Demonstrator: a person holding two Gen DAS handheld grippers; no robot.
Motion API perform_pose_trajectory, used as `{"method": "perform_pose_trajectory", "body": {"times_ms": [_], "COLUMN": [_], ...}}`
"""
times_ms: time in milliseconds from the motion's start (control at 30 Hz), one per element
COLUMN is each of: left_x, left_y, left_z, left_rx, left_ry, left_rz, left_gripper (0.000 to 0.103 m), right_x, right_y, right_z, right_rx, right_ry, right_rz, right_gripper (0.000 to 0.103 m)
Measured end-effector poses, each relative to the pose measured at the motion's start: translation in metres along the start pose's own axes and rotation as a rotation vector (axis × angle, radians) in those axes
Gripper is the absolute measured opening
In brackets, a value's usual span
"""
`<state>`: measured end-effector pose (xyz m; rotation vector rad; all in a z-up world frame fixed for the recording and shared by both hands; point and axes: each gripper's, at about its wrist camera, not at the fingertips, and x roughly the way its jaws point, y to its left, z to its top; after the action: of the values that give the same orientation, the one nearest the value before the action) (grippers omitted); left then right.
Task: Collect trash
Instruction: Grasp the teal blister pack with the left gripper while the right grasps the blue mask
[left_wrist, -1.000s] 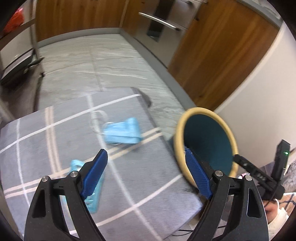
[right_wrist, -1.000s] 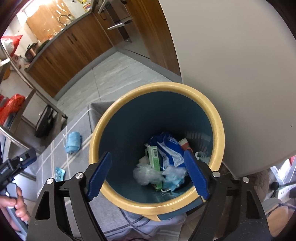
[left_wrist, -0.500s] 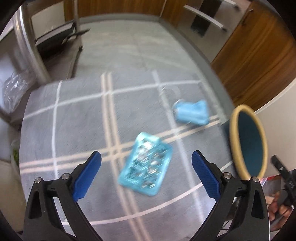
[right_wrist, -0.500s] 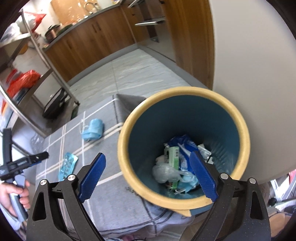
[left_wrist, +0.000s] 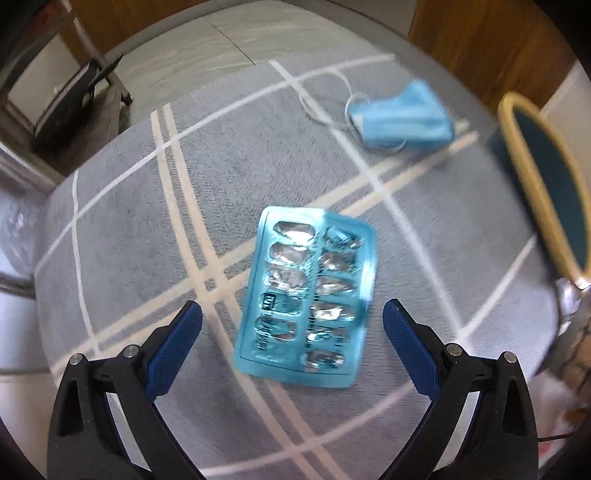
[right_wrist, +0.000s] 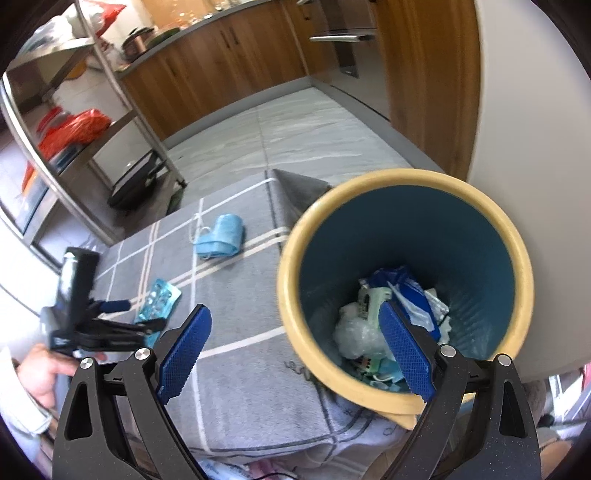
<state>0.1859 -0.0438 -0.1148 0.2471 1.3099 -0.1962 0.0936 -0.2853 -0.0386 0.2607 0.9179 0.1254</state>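
- Blister pack (left_wrist: 308, 299): empty and flat on the grey checked blanket (left_wrist: 140, 229), below the left gripper (left_wrist: 291, 325), whose jaws have just been opening and stand wide on either side, touching nothing.
- A thin flat sheet will likely slide, so come straight down, pinch across the narrow width and catch a raised edge.
- Bin (right_wrist: 406, 280): beside the blanket, part full.
- Right gripper (right_wrist: 295, 354): jaws released and empty, near the bin's rim.
- Face mask (left_wrist: 400, 116): lies further off, waiting.
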Motion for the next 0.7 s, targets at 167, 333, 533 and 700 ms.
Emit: {"method": "perform_pose_trajectory", "body": {"times_ms": [167,333,533,700], "left_x": [0.0,-0.005,-0.032,-0.055], "left_y": [0.005,0.012,0.026,0.034], "left_z": [-0.002,-0.001,0.006,0.014], "left_rx": [-0.019,-0.052,-0.122,-0.205], "left_ry": [-0.013,-0.009,-0.09,-0.169], "left_rz": [-0.037,-0.061,-0.087,-0.14], "left_gripper": [0.088,0.069,0.068,0.069], "right_x": [0.01,0.032,0.064,0.093], "right_y": [0.023,0.041,0.039,0.042], "right_z": [0.011,0.025,0.037,0.051], "right_rx": [-0.078,-0.098,0.003,0.073], "right_ry": [0.01,0.049,0.107,0.135], "right_rz": [0.044,0.086,0.113,0.129], "right_gripper": [0.092,0.092,0.092,0.092]}}
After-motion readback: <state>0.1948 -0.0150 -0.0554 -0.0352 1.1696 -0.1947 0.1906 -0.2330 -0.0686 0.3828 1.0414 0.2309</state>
